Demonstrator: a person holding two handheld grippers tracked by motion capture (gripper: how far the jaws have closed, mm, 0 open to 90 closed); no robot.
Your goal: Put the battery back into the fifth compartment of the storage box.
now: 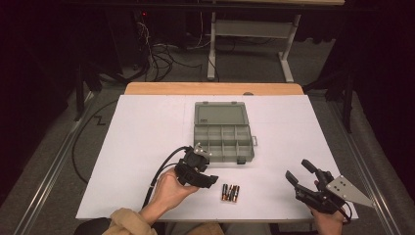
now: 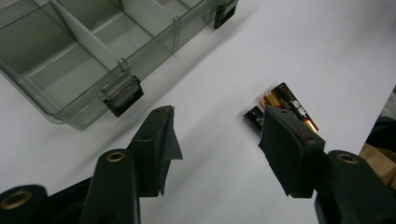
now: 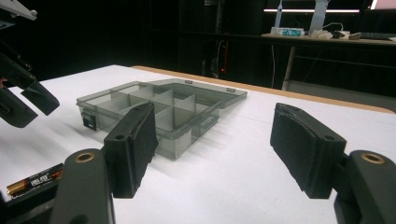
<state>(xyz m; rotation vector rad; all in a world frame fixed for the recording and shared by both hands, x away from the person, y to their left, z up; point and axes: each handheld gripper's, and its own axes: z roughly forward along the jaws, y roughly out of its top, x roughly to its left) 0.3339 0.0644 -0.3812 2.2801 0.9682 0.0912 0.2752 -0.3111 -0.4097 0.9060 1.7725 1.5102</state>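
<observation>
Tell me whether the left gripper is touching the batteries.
Apart. In the high view, white table shows between the left gripper and the batteries; the left gripper view shows its open jaws short of them, nothing between.

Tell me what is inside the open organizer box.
The organizer box holds nothing visible: its compartments look empty in all three views. The batteries lie outside on the table.

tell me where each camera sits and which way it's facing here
High view: fixed above the person's side, looking forward and down on the table; both forearms enter from below, left gripper near the batteries, right gripper open.
Left gripper view: rides the left gripper, aimed down at the batteries; its jaws stand apart.
Right gripper view: low on the right gripper, looking level across the table at the organizer box.
All three share the open box; all three show batteries.
</observation>
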